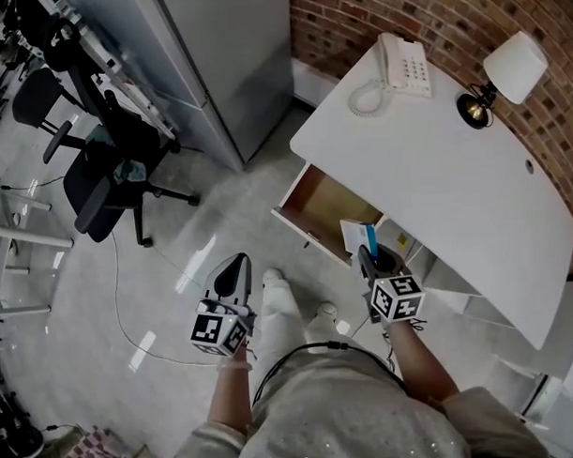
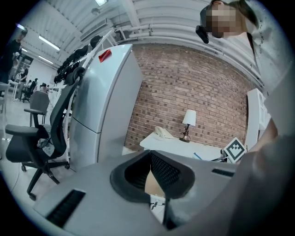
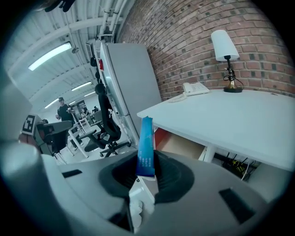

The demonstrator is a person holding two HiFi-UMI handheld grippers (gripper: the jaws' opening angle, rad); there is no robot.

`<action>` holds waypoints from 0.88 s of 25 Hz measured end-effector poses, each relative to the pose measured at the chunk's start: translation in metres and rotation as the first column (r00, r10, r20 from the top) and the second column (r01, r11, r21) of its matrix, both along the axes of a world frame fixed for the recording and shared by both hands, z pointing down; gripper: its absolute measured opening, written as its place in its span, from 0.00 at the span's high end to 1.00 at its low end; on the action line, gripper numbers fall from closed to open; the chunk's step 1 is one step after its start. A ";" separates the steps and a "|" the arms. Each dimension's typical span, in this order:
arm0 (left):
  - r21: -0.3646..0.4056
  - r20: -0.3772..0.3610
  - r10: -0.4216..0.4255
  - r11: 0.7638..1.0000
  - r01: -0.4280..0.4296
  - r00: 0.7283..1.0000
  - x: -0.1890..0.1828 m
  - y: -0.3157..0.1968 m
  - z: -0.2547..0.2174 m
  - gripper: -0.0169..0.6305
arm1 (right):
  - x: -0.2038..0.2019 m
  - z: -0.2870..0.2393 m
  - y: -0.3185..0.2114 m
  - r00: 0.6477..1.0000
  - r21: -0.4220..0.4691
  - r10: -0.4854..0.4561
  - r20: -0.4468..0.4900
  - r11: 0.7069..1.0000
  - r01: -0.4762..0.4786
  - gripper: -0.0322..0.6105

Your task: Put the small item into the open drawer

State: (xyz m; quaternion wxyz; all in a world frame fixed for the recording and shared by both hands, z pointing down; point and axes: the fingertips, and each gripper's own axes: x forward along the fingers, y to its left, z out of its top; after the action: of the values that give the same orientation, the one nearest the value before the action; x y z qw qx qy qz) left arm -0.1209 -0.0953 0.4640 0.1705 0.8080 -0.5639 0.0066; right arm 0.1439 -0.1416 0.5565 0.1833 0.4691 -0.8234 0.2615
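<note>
A flat blue and white small box point(image 1: 360, 236) stands upright between the jaws of my right gripper point(image 1: 365, 254), which is shut on it. It hangs just over the near right corner of the open wooden drawer point(image 1: 314, 205) under the white desk point(image 1: 454, 189). In the right gripper view the box point(image 3: 146, 138) rises out of the right gripper point(image 3: 146, 159), with the drawer point(image 3: 179, 144) beyond it. My left gripper point(image 1: 236, 265) is over the floor, left of the drawer, shut with nothing in it. In its own view the left gripper point(image 2: 149, 159) has its jaw tips touching.
A telephone point(image 1: 403, 64) and a lamp point(image 1: 506, 75) sit on the desk against a brick wall. A tall grey cabinet point(image 1: 224, 66) stands left of the desk, and a black office chair point(image 1: 111, 173) further left. A cable lies on the floor.
</note>
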 end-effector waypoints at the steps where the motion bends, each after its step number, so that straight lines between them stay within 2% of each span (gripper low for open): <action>1: 0.003 0.002 0.008 1.000 -0.008 1.000 -0.003 -0.008 -0.002 0.96 | -0.002 0.002 -0.002 1.000 -0.009 0.006 -0.003 1.000 -0.006 0.82; 18: -0.076 -0.015 0.151 0.986 -0.151 0.988 -0.038 -0.093 0.052 0.96 | -0.069 0.060 -0.046 0.997 -0.116 0.014 -0.075 0.993 -0.022 0.82; 22: -0.082 -0.028 0.185 0.979 -0.187 0.982 -0.036 -0.107 0.065 0.96 | -0.088 0.078 -0.050 0.991 -0.131 -0.062 -0.116 0.990 0.047 0.82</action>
State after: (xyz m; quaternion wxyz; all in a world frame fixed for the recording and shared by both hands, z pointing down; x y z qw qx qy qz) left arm -0.1570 -0.2021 0.5285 0.2089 0.8493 -0.4833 0.0381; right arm 0.0557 -0.1913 0.6350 0.2693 0.4485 -0.8049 0.2800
